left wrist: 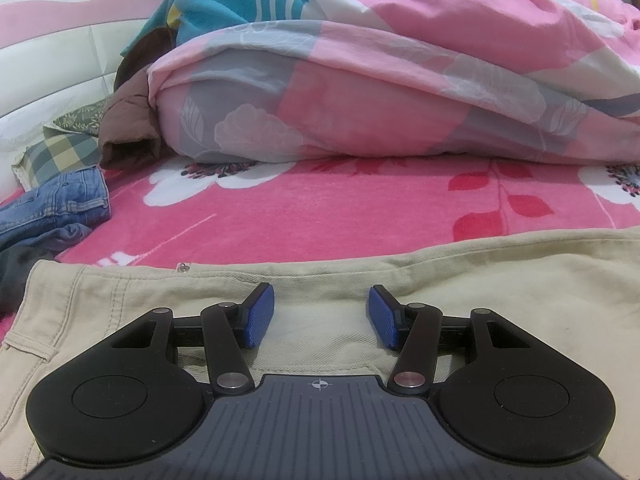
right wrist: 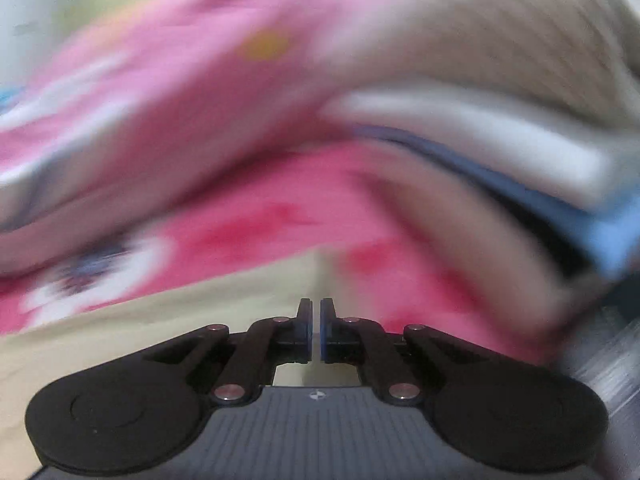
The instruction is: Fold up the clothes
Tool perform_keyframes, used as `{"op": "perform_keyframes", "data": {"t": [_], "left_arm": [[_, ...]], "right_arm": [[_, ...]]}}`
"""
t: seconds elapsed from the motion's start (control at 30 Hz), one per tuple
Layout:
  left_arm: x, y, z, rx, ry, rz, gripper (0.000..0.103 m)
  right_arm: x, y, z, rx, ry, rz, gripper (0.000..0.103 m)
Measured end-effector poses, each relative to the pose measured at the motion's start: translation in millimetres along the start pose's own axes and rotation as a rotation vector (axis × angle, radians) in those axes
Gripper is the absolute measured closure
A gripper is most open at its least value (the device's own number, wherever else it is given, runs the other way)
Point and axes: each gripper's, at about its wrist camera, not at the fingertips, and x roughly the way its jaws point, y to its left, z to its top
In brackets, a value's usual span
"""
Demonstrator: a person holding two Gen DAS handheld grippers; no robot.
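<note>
Under the open left claw (left wrist: 321, 316) — beige trousers (left wrist: 500, 296), spread flat.

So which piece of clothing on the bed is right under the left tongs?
The beige trousers, spread flat directly beneath the open left tongs. The blue jeans lie crumpled far off to the left, and the brown garment sits beside the quilt.

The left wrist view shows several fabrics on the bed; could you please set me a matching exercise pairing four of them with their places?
Things:
1. beige trousers
2. blue jeans
3. pink floral duvet
4. brown garment

Places:
A. crumpled at the left edge
B. bundled across the back of the bed
C. spread flat under the left gripper
D. tucked against the duvet's left end

Pairs: 1-C, 2-A, 3-B, 4-D
</note>
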Motion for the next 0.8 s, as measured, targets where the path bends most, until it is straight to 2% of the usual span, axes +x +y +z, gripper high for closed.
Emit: {"op": "perform_keyframes", "data": {"t": [0.1,0.13,0.2,0.23,0.33,0.37,0.5,0.53,0.57,0.6,0.7,0.77,0.8], "left_arm": [[-0.2,-0.6,-0.1,0.000,-0.001,0.001,0.049],[-0.1,-0.8,-0.1,0.000,-0.001,0.002,0.049],[0.0,-1.4,0.0,0.002,0.000,0.003,0.049],[0.1,-1.4,0.1,0.002,0.001,0.003,0.049],[0.2,-1.0,0.1,-0.002,0.000,0.001,0.049],[0.1,-0.9,0.0,-0.003,0.000,0.000,0.049],[0.3,-0.6,-0.2,-0.007,-0.001,-0.002,0.049],[0.2,-0.8,-0.1,-0.007,-0.001,-0.002,0.049],[0.2,-0.9,-0.1,-0.006,-0.001,-0.002,0.049],[0.2,-0.7,-0.1,-0.006,-0.001,-0.002,0.049],[0.4,-0.3,0.0,-0.006,-0.001,-0.002,0.049],[0.5,-0.4,0.0,-0.006,-0.001,-0.002,0.049],[0.5,-0.7,-0.1,-0.006,-0.002,-0.001,0.049]], "right_arm": [[-13.5,72.4,-12.8,-0.196,0.048,0.224,0.098],[-15.2,96.7,-19.0,-0.277,0.070,0.283,0.094],[-16.7,134.2,-37.1,-0.423,0.123,0.365,0.092],[-17.7,143.1,-45.1,-0.467,0.149,0.375,0.091],[-32.0,118.3,-51.3,-0.469,0.152,0.310,0.089],[-37.0,96.3,-48.3,-0.420,0.155,0.261,0.084],[-63.9,-42.5,-40.5,-0.045,0.188,-0.028,0.082],[-76.2,-74.3,-42.1,0.051,0.201,-0.116,0.085],[-95.8,-94.0,-43.8,0.097,0.193,-0.170,0.097],[-118.6,-106.6,-45.4,0.115,0.171,-0.194,0.096],[-177.0,-78.4,-41.7,-0.055,0.092,-0.264,0.092],[-205.8,-39.0,-38.1,-0.247,0.034,-0.250,0.077],[-220.0,-15.0,-37.9,-0.347,-0.001,-0.208,0.073]]}}
